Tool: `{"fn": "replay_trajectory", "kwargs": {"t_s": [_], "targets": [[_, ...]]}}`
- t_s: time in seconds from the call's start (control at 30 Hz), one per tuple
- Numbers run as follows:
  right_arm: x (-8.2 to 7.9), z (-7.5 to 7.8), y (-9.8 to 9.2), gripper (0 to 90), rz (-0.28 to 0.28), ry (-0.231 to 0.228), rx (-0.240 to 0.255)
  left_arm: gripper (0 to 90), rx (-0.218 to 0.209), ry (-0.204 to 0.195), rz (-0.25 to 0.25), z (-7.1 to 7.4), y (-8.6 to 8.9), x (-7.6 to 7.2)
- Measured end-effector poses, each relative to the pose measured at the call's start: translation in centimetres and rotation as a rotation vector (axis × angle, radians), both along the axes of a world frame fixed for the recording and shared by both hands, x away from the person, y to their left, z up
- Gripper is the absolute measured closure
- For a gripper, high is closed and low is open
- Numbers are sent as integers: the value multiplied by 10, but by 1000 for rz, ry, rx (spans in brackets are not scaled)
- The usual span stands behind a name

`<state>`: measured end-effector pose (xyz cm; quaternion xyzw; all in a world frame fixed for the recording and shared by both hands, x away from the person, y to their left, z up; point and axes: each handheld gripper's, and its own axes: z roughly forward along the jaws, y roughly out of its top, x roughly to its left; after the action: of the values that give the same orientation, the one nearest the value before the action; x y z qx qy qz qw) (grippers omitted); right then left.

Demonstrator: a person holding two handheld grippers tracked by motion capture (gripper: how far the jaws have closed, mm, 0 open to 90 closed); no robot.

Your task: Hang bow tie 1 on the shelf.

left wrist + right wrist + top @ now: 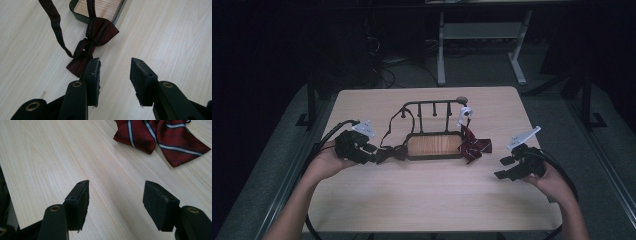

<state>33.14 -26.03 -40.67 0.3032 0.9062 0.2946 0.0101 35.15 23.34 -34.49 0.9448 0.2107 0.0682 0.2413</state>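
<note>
High view | my left gripper (373,150) jaws apart, empty, beside dark maroon fabric bow tie (93,42) near tabletop's left edge | my right gripper (504,167) apart, idle | advice: straddle knot, then close.

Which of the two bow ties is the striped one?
The striped bow tie at the stand's right end, nearer the right gripper: red with pale stripes. The plain dark bow tie, with its strap, lies by the left gripper.

Lab or workshop room | pale wooden table (432,200) | metal-legged workbench (482,45) beyond grippers | loose cables (382,62) on dim grey floor (562,105)
</note>
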Motion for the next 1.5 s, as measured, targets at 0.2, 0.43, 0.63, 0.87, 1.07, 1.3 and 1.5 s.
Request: {"fn": "replay_trajectory", "kwargs": {"t_s": [0.2, 0.43, 0.63, 0.87, 1.07, 1.3, 1.5], "targets": [[0, -1, 0, 376, 1, -1, 0, 590, -2, 2, -4, -4, 1, -2], [0, -1, 0, 376, 0, 1, -1, 573, -8, 6, 0, -11, 2, -5], [0, -1, 0, 376, 2, 0, -1, 558, -14, 7, 5, -17, 5, -8], [1, -2, 1, 376, 7, -2, -6, 548, -17, 13, 6, -25, 7, -11], [1, -4, 0, 376, 5, 1, -5, 534, -13, 15, 7, -32, 7, -13], [1, -5, 1, 376, 3, 13, -4, 516, -20, 14, 11, -41, 6, -17], [1, -6, 1, 375, 7, 7, -10, 502, -27, 8, 14, -45, 6, -19]]}}
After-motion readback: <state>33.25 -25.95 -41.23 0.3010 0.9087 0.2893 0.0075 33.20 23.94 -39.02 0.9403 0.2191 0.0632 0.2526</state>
